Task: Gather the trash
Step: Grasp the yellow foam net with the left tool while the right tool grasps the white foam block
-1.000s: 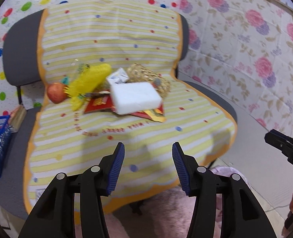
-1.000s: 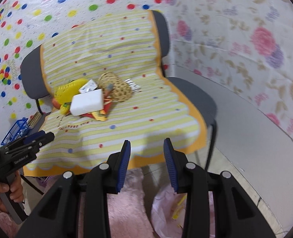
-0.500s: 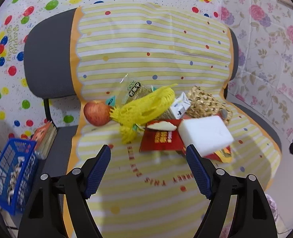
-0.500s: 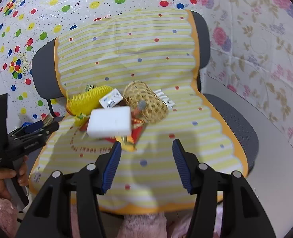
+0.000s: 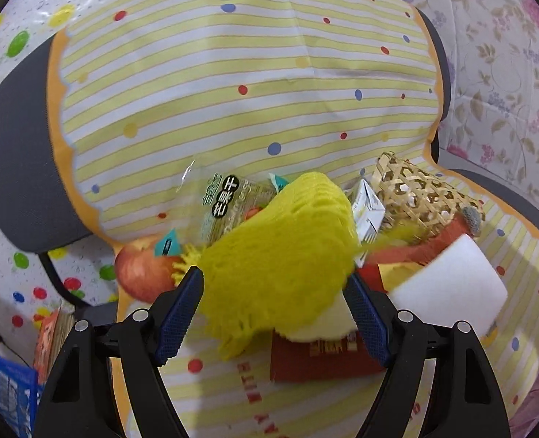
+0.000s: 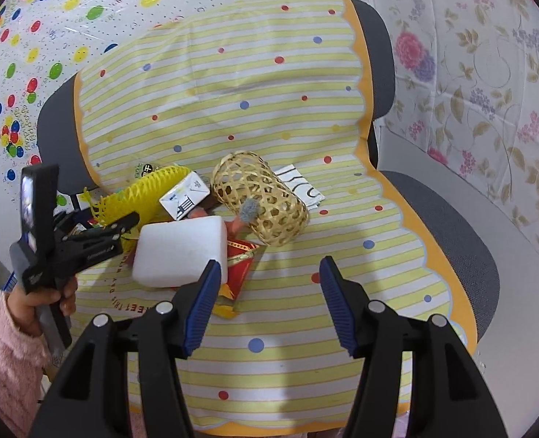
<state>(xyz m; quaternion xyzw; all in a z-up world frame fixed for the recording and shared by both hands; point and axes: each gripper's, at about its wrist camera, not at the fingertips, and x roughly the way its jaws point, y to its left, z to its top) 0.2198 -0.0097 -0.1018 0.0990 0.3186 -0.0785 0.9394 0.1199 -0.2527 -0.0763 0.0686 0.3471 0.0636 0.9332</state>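
Observation:
A pile of trash lies on a chair covered by a yellow striped cloth (image 6: 287, 314). In the left wrist view a yellow foam net (image 5: 280, 255) fills the gap between the wide jaws of my left gripper (image 5: 273, 314), which stands open around it. Behind the net are an apple (image 5: 141, 273), a clear snack wrapper (image 5: 229, 200) and a small white carton (image 5: 368, 211). My right gripper (image 6: 269, 292) is open over bare cloth, just in front of a white foam block (image 6: 182, 252), a red packet (image 6: 240, 262) and a bamboo basket (image 6: 262, 204).
A white paper slip (image 6: 302, 186) lies behind the basket. A blue crate (image 5: 14, 390) and a stack of books sit low at the left of the chair. A hand in a pink sleeve (image 6: 6, 339) holds the left gripper (image 6: 123, 224). Patterned sheets cover the walls.
Both grippers have come in close to the pile and their jaws have widened. The left one now straddles the yellow net; the right one has moved over the seat.

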